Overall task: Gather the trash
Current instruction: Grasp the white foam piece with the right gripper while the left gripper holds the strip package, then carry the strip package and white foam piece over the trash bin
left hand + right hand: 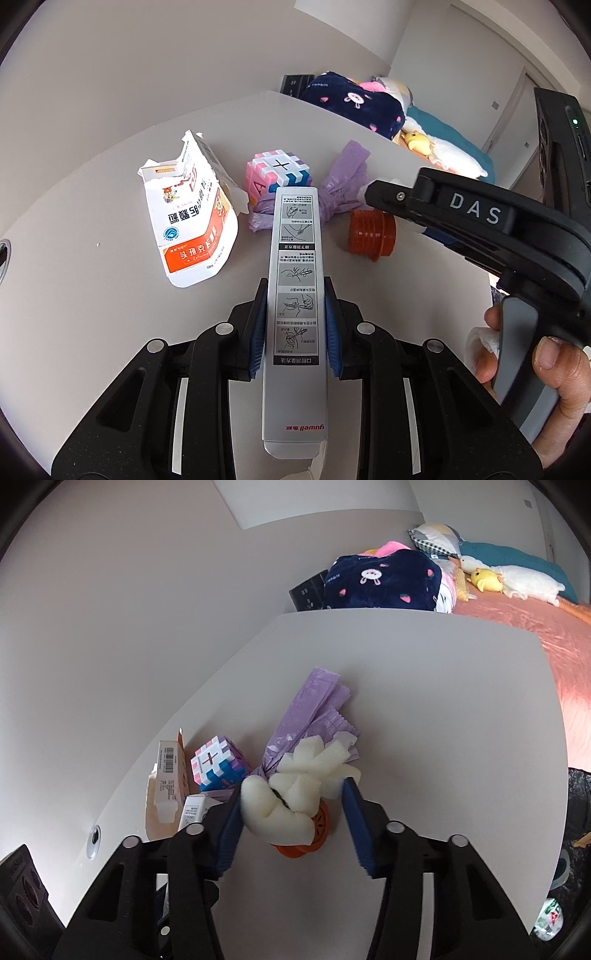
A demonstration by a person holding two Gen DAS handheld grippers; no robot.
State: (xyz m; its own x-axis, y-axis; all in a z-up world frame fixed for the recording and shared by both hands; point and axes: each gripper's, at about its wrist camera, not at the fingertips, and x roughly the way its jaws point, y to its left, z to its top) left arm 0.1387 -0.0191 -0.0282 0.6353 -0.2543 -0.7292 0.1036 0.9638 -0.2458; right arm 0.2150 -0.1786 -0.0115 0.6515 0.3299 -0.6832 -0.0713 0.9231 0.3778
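While most of the litter is not yet off the table (443, 701), you have two pieces in hand or nearly so: your left gripper (295, 325) is pinching a long grey box (295, 280) between its blue pads, the box pointing forward over the tabletop, and your right gripper (293, 812) has a crumpled white foam scrap (295, 794) between its jaws. The left pad touches the foam; the right pad looks just clear of it, so a firm grip cannot be confirmed. No bin is clearly visible; a dark bag-like shape at the right edge of the right wrist view may be one, but it is too cut off to tell. Left to collect, by my judgement: the torn white and orange carton (192, 221), the bundled purple plastic bag (310, 716), and the orange ribbed cap (371, 232) lying directly under the foam. The pastel puzzle cube (280, 177) sits touching the bag and near the carton; it is probably not trash, so work around it. Bedding and soft toys lie beyond the table, well apart.
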